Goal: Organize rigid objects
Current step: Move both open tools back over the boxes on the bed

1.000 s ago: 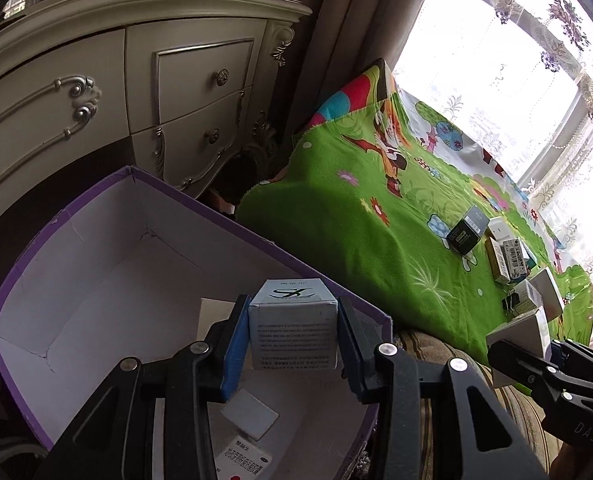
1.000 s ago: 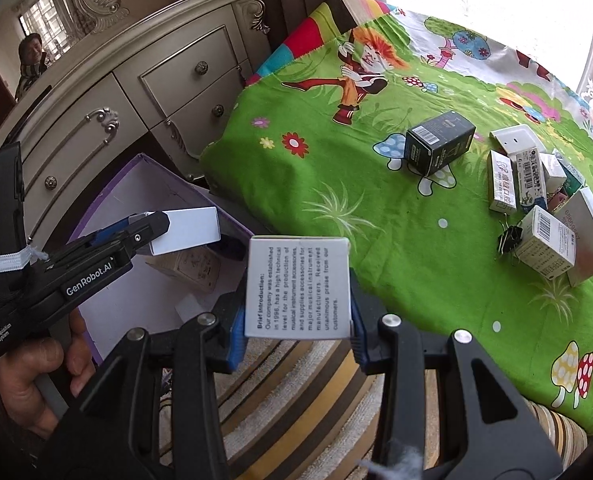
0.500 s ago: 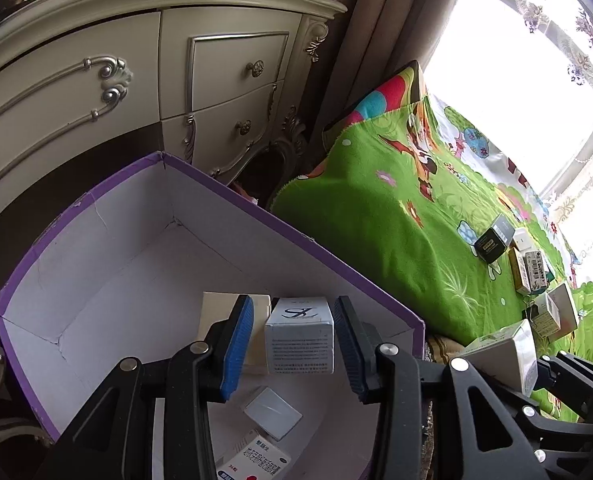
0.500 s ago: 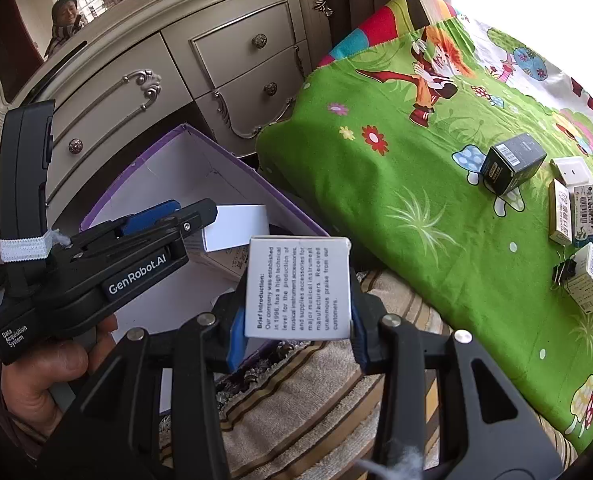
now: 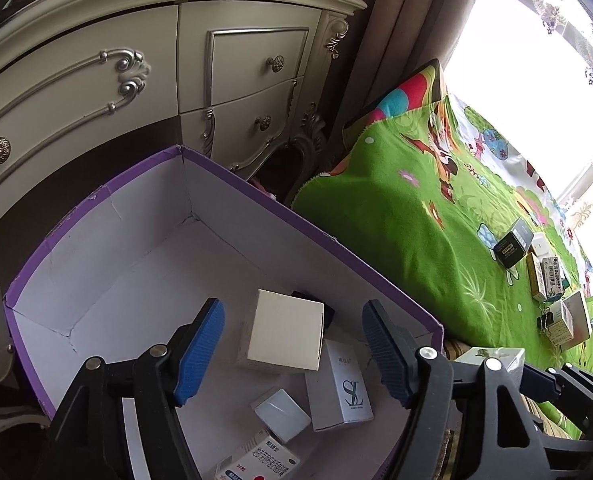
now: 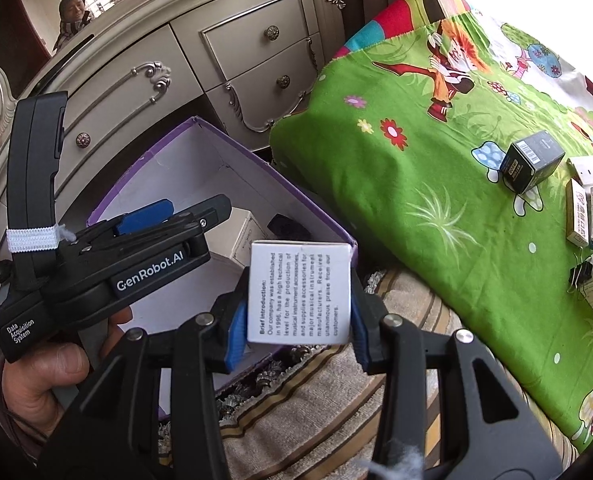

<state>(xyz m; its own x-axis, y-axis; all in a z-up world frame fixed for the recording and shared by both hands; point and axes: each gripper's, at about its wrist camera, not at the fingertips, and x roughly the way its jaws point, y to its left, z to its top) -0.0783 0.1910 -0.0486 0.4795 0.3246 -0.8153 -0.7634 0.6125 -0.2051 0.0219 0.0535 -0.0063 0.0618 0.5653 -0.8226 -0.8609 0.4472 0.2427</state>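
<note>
Left gripper (image 5: 292, 354) just opened wide, empty, above purple box (image 5: 108, 196); SL carton (image 5: 342, 390) lying inside. Right gripper (image 6: 296, 326) clamped on white printed carton (image 6: 299, 294) beside rim: carry over wall, lower, then release.

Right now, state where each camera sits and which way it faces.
Left wrist: on the left gripper, angled down into the purple box; its jaws, just opened, stand empty over the small cartons.
Right wrist: on the right gripper, angled down at the box's corner, clamping a white carton; a hand shows.
Shared: box, dresser, green blanket.
</note>
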